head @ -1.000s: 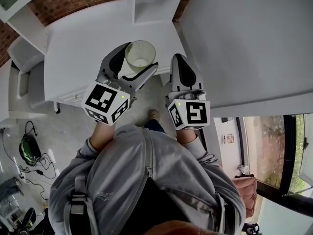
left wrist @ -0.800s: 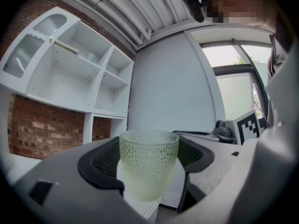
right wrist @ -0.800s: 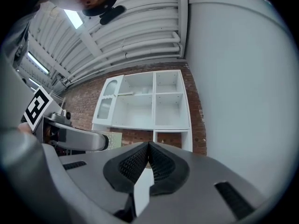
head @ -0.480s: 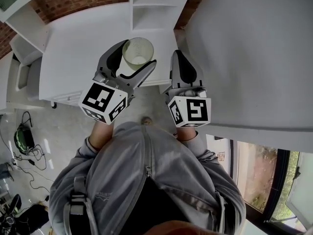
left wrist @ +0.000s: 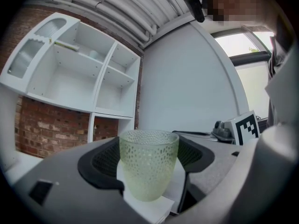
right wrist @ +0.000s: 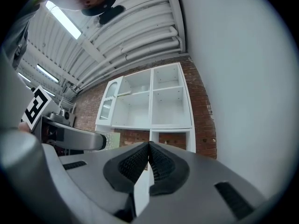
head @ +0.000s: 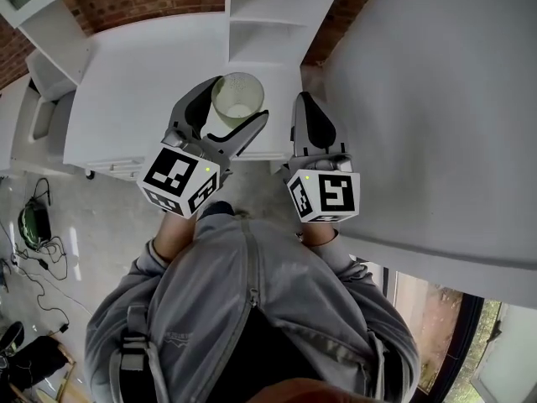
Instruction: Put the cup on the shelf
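Observation:
A pale green, dimpled glass cup [head: 237,97] stands upright between the jaws of my left gripper [head: 234,104], which is shut on it. In the left gripper view the cup [left wrist: 148,169] fills the middle, gripped on both sides by the black pads [left wrist: 99,161]. The white shelf unit [head: 262,8] hangs on a brick wall ahead, its compartments [left wrist: 74,76] empty. My right gripper [head: 304,101] is beside the left one, shut with nothing in it. In the right gripper view its pads [right wrist: 161,163] meet, and the shelf [right wrist: 150,102] is straight ahead.
A white table [head: 126,82] runs under the shelf, with the cup above its front edge. A tall white wall [head: 436,91] stands close on the right. A white chair [head: 38,91] is at the left, with cables and a bag [head: 29,225] on the floor.
Both grippers have moved forward with the person towards the shelf and table. The cup stays in the left gripper's jaws and the right gripper stays shut.

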Tool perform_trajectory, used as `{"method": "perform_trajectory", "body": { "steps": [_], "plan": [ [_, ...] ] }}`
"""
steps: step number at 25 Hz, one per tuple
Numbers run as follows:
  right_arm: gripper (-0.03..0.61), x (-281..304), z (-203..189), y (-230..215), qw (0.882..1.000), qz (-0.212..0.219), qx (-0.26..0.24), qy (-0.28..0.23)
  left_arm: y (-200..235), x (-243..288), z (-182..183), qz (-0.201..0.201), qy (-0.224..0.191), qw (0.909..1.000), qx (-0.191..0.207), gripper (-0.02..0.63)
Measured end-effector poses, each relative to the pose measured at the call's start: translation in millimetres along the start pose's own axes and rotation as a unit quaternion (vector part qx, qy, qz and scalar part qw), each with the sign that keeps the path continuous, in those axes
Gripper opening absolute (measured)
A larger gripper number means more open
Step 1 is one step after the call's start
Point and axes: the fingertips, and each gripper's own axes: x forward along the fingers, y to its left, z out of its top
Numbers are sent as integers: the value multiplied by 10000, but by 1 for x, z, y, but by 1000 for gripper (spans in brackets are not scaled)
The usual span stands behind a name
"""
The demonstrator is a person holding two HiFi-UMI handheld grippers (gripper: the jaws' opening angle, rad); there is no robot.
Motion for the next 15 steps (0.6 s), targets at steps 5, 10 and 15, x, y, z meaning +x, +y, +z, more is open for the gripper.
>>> {"method": "perform_trajectory", "body": {
  "steps": [5, 10, 15],
  "plan": [
    [27, 9, -8, -7, 10000, 4, 52, 84, 11, 11, -2, 68, 4, 10000, -33, 376],
    [26, 33, -14, -13, 9999, 1, -28, 124, 28, 32, -2, -38, -14, 10000, -23, 376],
    [26, 71, -17, -25, 9999, -4, -43, 163, 57, 60, 2, -72, -26, 10000, -40, 376]
  ]
}}
